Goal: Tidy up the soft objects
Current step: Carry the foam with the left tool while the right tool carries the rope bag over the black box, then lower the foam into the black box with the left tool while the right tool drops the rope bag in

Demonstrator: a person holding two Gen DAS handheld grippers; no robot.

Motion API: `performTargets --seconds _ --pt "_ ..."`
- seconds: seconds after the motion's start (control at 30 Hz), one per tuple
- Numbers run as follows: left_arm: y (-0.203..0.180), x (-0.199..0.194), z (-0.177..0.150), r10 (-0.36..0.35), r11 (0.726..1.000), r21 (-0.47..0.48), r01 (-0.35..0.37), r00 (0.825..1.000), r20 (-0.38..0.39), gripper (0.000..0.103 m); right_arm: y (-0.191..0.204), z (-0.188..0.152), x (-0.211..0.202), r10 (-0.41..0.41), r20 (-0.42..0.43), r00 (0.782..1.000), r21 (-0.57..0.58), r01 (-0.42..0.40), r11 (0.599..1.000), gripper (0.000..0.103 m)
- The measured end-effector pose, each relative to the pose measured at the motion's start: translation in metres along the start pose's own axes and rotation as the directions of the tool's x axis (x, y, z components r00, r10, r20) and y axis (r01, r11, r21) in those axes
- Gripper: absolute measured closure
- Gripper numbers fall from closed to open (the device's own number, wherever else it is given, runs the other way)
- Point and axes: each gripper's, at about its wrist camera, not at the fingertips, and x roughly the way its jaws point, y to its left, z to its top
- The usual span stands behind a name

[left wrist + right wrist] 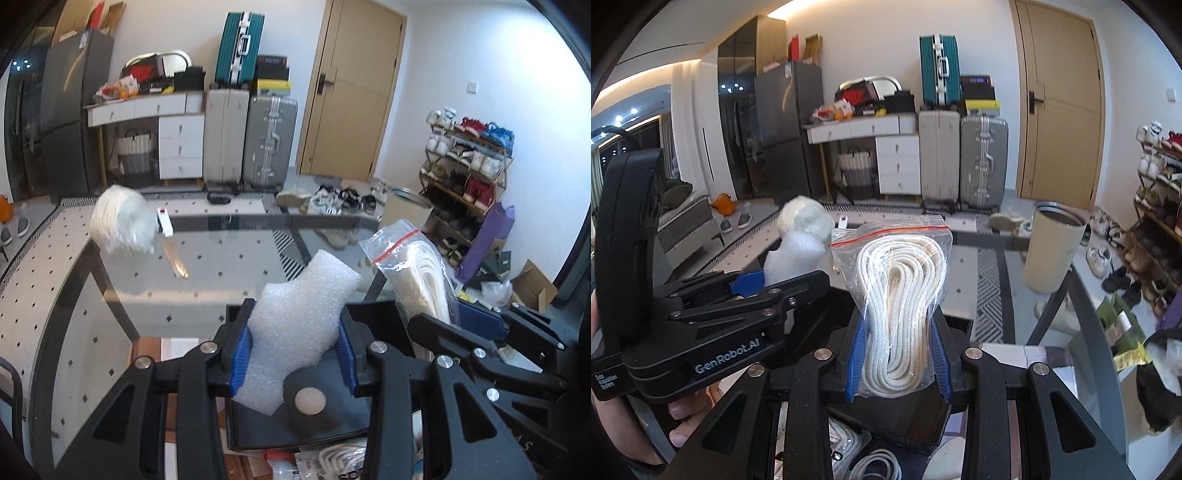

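My left gripper (293,354) is shut on a white foam sheet (299,317) and holds it above a black tray (332,424); it also shows in the right wrist view (746,284) with the foam (794,254). My right gripper (899,365) is shut on a clear zip bag of white rope (901,295), held upright; the bag also shows in the left wrist view (417,273), to the right of the foam. A white bundle in plastic (122,225) lies on the glass table (221,258) at the far left.
A small white and red item (164,221) lies beside the white bundle. More bagged rope (875,465) lies below the grippers. A beige cylindrical bin (1052,247) stands beyond the table on the right. Suitcases, drawers and a shoe rack line the room.
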Motion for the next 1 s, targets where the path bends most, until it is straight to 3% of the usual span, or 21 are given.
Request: performTargets --seconds 0.13,0.33,0.43,0.63,0.83,1.0 --pt "0.0 0.012 -0.007 0.008 1.0 0.007 -0.008 0.998 -0.055 0.064 -0.006 -0.006 0.025 0.005 -0.074 0.997 0.003 -0.005 1.0 0.071" --pt "-0.011 0.016 -0.011 0.009 0.999 0.042 -0.005 0.995 -0.096 0.063 -0.017 -0.023 0.056 0.03 -0.216 0.976 0.025 -0.025 0.999 0.071" --pt "-0.009 0.027 -0.016 -0.006 1.0 0.017 0.009 0.984 -0.179 0.063 -0.02 -0.03 0.065 0.028 -0.26 0.965 0.024 -0.023 0.999 0.071" --pt "-0.021 0.029 -0.031 -0.005 0.998 0.054 0.019 0.972 -0.236 0.064 -0.021 -0.037 0.066 0.037 -0.311 0.95 -0.019 -0.045 0.999 0.071" --pt "-0.03 0.02 -0.04 -0.016 0.999 0.039 0.029 0.949 -0.316 0.064 -0.022 -0.039 0.06 0.06 -0.364 0.929 -0.044 -0.082 0.996 0.071" --pt "-0.037 0.017 -0.043 -0.014 0.997 0.072 0.038 0.95 -0.313 0.064 -0.025 -0.041 0.054 0.087 -0.384 0.919 -0.035 -0.108 0.993 0.071"
